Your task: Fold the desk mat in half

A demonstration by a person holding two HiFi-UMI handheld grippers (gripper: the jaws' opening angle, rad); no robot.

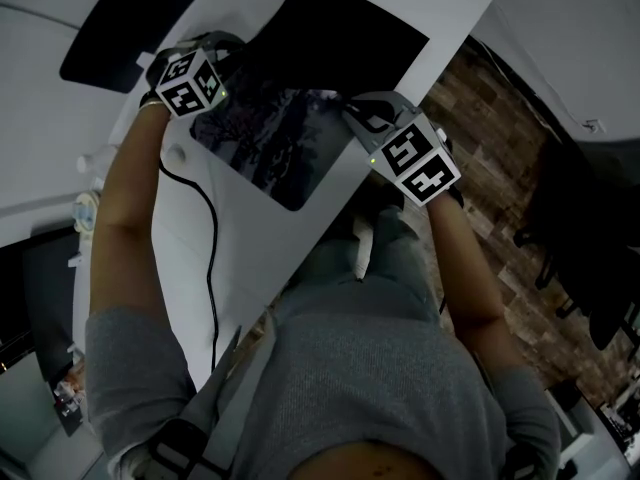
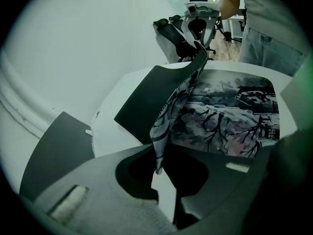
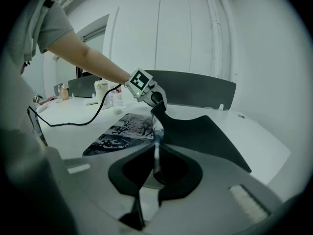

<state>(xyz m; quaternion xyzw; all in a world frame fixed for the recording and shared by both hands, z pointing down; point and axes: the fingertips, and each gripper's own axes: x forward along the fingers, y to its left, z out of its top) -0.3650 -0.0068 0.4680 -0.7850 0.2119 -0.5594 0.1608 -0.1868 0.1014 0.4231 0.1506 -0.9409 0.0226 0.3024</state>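
Our left gripper [image 2: 159,170] and right gripper [image 3: 155,169] each pinched a corner of the mat [image 1: 268,140], holding that edge raised and curled over the printed half on the tabletop [image 1: 255,233].

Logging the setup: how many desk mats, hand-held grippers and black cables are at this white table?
desk mat: 1
hand-held grippers: 2, left hand-held gripper and right hand-held gripper
black cable: 1
Total: 4

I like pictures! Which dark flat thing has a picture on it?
The desk mat, half folded: its inner face shows trees. The dark panel beyond it is plain.
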